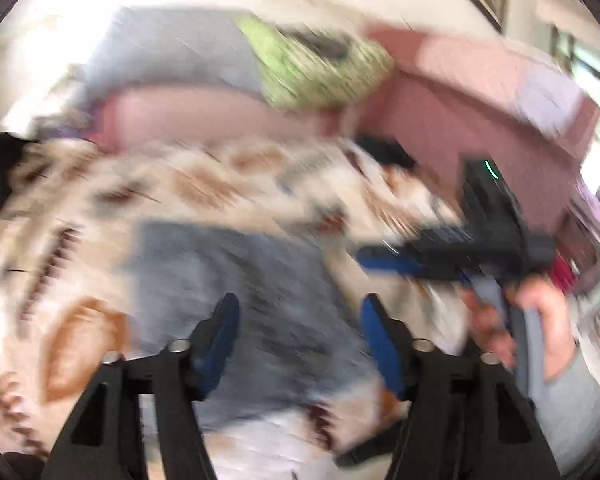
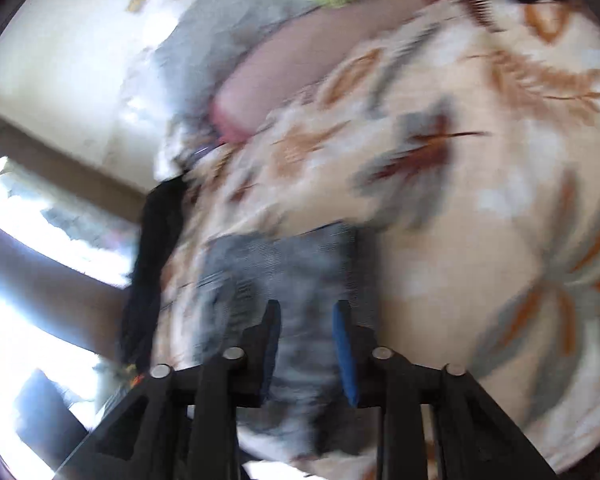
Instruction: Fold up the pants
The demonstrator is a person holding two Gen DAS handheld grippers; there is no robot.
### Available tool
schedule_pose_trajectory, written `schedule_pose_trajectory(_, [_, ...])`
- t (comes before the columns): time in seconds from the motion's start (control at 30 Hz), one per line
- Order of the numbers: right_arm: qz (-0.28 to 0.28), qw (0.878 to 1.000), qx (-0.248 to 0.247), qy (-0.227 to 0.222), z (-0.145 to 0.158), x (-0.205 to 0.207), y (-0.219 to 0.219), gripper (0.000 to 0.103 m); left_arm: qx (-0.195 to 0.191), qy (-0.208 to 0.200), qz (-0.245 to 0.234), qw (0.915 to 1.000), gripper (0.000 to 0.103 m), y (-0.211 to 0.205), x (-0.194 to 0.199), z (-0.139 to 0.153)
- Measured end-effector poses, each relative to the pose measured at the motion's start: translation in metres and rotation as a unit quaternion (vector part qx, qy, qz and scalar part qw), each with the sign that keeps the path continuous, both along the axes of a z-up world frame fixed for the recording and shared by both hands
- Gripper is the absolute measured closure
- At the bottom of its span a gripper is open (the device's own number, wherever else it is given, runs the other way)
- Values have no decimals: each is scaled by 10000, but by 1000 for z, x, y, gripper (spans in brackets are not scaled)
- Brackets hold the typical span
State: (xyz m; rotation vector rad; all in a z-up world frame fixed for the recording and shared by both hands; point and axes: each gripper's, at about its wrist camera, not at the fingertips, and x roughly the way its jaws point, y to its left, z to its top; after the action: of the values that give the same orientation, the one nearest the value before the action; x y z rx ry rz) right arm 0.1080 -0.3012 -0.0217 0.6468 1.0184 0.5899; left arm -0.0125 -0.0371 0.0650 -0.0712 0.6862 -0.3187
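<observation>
Pants (image 1: 236, 312), grey-blue denim, lie in a folded block on a bed covered by a cream blanket (image 1: 80, 208) with orange and grey leaf shapes; both views are streaked by motion blur, so creases and seams cannot be made out. In the left wrist view the left gripper (image 1: 298, 336) hangs over the near half of the pants with its blue-padded jaws spread wide and nothing pinched between them, released. To the right in that view the right gripper (image 1: 384, 260) reaches in over the right edge of the pants, and a hand (image 1: 540, 320) in a grey sleeve holds its handle. In the right wrist view the right gripper (image 2: 306, 334) stands over the pants (image 2: 284, 272) with its jaws partly apart; denim shows between the pads, but they do not appear to press on it. The pants' far edge runs fairly straight across the blanket, and bare blanket (image 2: 480, 200) spreads wide to the far side and to the right of the pants. A dark cloth (image 2: 156, 248) drapes along the bed's left edge. Beyond the bed stands a pink sofa (image 1: 460, 92) with a green patterned cushion (image 1: 320, 68) and a grey cover (image 1: 172, 48). No container can be made out in either view.
</observation>
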Motion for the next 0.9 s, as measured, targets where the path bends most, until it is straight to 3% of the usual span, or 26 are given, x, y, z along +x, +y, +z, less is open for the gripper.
schedule_pose_trajectory(0.07, [337, 9991, 223, 91, 4, -2, 17, 64, 193, -36, 518, 9985, 31, 29, 6, 1])
schedule_pose_trajectory(0.13, [626, 9975, 232, 252, -2, -7, 34, 62, 211, 395, 888, 9950, 31, 54, 20, -14])
schedule_pose_trajectory(0.2, [754, 9954, -460, 381, -18, -14, 48, 58, 320, 927, 813, 9919, 31, 60, 34, -44])
schedule_pose_trajectory(0.23, [780, 9901, -1001, 594, -38, -15, 53, 57, 574, 1260, 703, 9879, 31, 55, 40, -61])
schedule_pose_trajectory(0.27, [748, 9880, -1083, 806, -55, -15, 52, 61, 817, 1597, 542, 9823, 31, 50, 43, -81])
schedule_pose_trajectory(0.3, [563, 9908, -958, 776, -60, -17, 44, 71, 950, 1660, 519, 9802, 31, 46, 42, -91])
schedule_pose_trajectory(0.37, [562, 9903, -992, 798, -53, -18, 42, 73, 880, 1478, 565, 9835, 31, 50, 35, -91])
schedule_pose_trajectory(0.47, [704, 9857, -1334, 750, -41, -18, 54, 69, 420, 1355, 681, 9875, 31, 57, 33, -73])
schedule_pose_trajectory(0.53, [688, 9855, -1399, 673, -30, -14, 59, 66, 593, 1053, 650, 9905, 31, 49, 30, -64])
schedule_pose_trajectory(0.63, [627, 9902, -1214, 294, 1, 3, 69, 63, 1120, 1527, 418, 9810, 31, 29, 38, -96])
schedule_pose_trajectory(0.77, [784, 9948, -641, -81, 27, 43, 90, 49, 893, 1435, 536, 9842, 31, 34, 32, -98])
schedule_pose_trajectory(0.83, [709, 9940, -828, 51, 13, 68, 97, 47, 918, 1428, 515, 9841, 30, 32, 31, -98])
schedule_pose_trajectory(0.9, [270, 9792, -1875, 730, -38, 91, 89, 47, 956, 1403, 480, 9843, 30, 34, 34, -98])
